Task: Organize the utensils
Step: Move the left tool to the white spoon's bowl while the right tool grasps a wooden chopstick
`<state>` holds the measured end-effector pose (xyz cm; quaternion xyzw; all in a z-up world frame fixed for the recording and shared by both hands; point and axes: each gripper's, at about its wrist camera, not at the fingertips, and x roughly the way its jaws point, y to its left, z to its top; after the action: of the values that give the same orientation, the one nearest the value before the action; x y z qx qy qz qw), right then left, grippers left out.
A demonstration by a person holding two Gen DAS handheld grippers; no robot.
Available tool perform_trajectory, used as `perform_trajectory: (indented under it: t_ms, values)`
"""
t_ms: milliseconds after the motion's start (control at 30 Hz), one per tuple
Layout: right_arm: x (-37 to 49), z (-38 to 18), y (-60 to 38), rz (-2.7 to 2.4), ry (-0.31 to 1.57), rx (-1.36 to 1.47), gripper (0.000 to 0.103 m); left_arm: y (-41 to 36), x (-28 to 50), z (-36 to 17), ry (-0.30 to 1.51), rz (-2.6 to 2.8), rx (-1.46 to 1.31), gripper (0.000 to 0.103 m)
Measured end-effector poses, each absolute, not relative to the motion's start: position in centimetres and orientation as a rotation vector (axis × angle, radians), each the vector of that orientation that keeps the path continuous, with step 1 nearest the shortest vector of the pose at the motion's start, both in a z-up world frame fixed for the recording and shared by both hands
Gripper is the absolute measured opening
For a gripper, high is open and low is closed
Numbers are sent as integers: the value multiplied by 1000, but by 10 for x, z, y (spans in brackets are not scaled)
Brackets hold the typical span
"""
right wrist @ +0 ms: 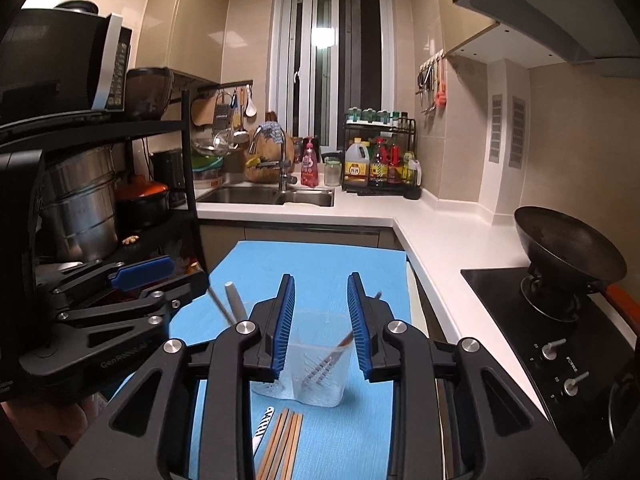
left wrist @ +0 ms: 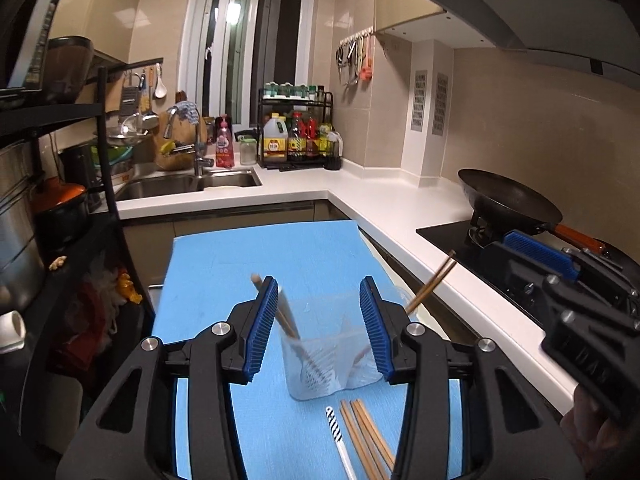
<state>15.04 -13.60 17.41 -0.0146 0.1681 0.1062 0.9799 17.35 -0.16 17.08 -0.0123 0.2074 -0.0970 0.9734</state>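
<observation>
We see a clear plastic holder (left wrist: 320, 356) standing on the blue mat (left wrist: 224, 264) of the table. Chopsticks (left wrist: 432, 282) lean inside it, some blurred. More wooden chopsticks (right wrist: 282, 440) and a striped one (right wrist: 262, 426) lie flat on the mat just in front of the holder. Our left hand-held gripper (left wrist: 319, 322) is partly apart, holding nothing. Our right hand-held gripper (right wrist: 321, 320) is also narrowly apart and empty.

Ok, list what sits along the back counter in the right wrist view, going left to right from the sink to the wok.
Sink → pink soap bottle → glass jar → black condiment rack → bare white counter corner → black wok on the stove.
</observation>
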Motion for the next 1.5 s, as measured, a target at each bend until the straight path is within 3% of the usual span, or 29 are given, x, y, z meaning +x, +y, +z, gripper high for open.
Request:
perform_trajectory:
  t_ms: [200,367,400,433,467,500,633,933,1167,1300,1500]
  values:
    - [101,156,-144,217,348,-26,28,7,121,144,439,-194,-43,39]
    - [66,116,-155,213,404,-15,28,15,82,107,484,-187,-54,22]
    - [62,106,-158,218,426,1,23,18,76,99,493,-184,-61,21]
    - [59,93,-160,225,455,17,9,21,69,88,506,-178,-70,19]
    - [56,81,-162,237,485,29,1,24,65,78,523,-170,-80,17]
    - [54,68,-162,241,510,38,1,27,61,67,550,-165,-95,16]
    - [56,20,-166,256,634,115,1,32,61,29,675,-179,-187,15]
    - [83,-40,-145,321,859,154,5,20,70,-7,731,-248,-248,15]
    - [87,-53,-132,347,913,129,5,4,77,-16,749,-284,-238,16]
    - [85,-56,-124,333,909,58,14,-6,86,-22,796,-281,-215,16]
    - [77,-52,-119,318,894,-30,14,-23,101,-31,851,-248,-211,17]
